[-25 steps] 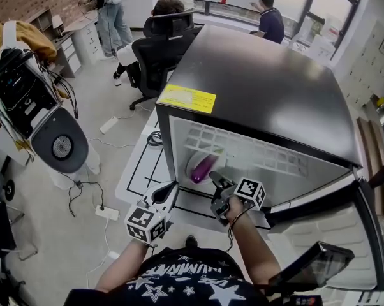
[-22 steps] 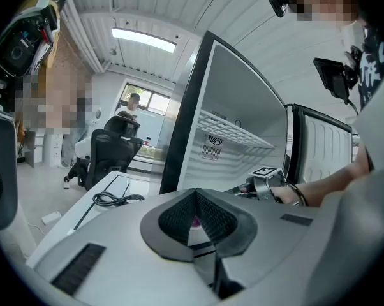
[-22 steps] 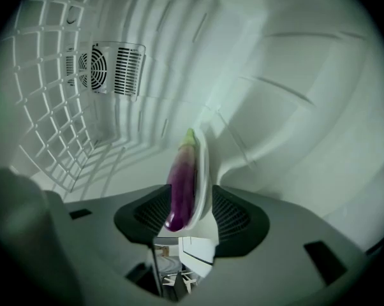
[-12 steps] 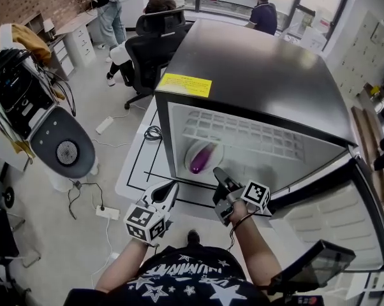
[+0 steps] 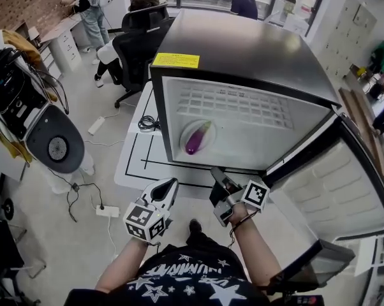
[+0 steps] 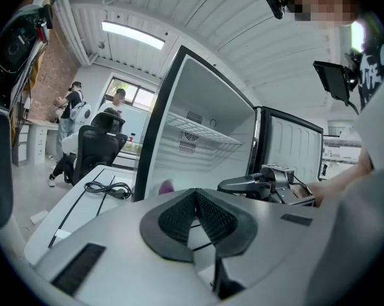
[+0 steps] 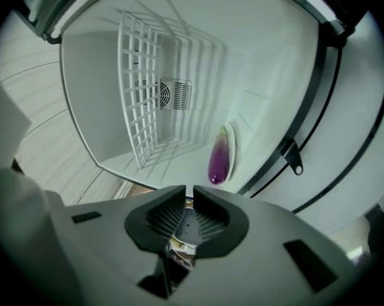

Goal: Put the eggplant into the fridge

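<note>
The glossy purple eggplant (image 5: 197, 139) lies on a white oval plate (image 5: 184, 131) inside the open black fridge (image 5: 243, 50). The print on the fridge's yellow label (image 5: 176, 60) is too small to read. In front of the fridge, the right gripper's (image 5: 216, 173) empty jaws are closing, and the left gripper's (image 5: 169, 183) meet on nothing.

Yellow label (image 5: 176, 60) on fridge (image 5: 243, 50): illegible

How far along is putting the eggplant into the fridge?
Done: the eggplant lies on a plate inside the fridge. In hand: nothing; the right gripper, outside the fridge, is closing its jaws on nothing, and the left gripper is shut and empty. Left: perhaps only the door, which stands open.
</note>
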Tool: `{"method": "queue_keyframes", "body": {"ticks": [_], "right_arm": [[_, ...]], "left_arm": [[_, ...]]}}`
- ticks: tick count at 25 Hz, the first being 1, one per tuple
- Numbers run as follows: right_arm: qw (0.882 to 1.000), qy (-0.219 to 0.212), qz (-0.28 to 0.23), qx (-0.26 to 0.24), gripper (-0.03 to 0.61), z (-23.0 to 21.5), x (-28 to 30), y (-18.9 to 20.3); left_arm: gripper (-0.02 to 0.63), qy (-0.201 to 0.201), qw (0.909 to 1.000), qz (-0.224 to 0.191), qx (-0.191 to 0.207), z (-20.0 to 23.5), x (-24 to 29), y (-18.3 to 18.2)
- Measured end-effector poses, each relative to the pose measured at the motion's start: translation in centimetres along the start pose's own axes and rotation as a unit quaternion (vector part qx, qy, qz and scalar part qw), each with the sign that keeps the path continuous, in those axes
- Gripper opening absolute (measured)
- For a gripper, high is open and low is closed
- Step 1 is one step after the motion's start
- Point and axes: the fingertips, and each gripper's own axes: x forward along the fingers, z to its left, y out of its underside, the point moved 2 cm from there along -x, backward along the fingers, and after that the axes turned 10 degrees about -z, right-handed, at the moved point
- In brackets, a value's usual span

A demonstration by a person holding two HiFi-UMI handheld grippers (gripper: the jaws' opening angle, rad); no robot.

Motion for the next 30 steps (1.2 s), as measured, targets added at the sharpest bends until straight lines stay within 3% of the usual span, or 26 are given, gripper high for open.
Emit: {"method": "queue_keyframes", "body": {"ticks": [6, 11, 17, 24, 30], "right_arm": [[1.0, 0.004, -0.026, 0.005, 0.006, 0.1, -4.4, 2.9], [0.998, -0.015, -0.023, -0.064, 0.006, 2.0, -7.9, 5.2], [0.992, 0.003, -0.039, -0.123, 0.006, 3.5, -12.5, 7.5], [0.967, 0.046, -0.057, -0.246, 0.006, 5.4, -17.1, 8.8], [0.929, 0.095, -0.061, -0.351, 0.006, 6.9, -20.1, 10.1]], "left_arm": [[0.009, 0.021, 0.9997, 0.011, -0.002, -2.0, -3.6, 1.4], [0.009, 0.04, 0.9991, 0.012, -0.002, -4.1, -5.7, 1.8], [0.009, 0.078, 0.9969, 0.013, -0.004, -7.1, -7.5, 2.4], [0.009, 0.112, 0.9934, 0.019, -0.016, -9.9, -8.6, 3.4], [0.009, 0.139, 0.9897, 0.03, -0.017, -12.6, -10.0, 4.4]]}}
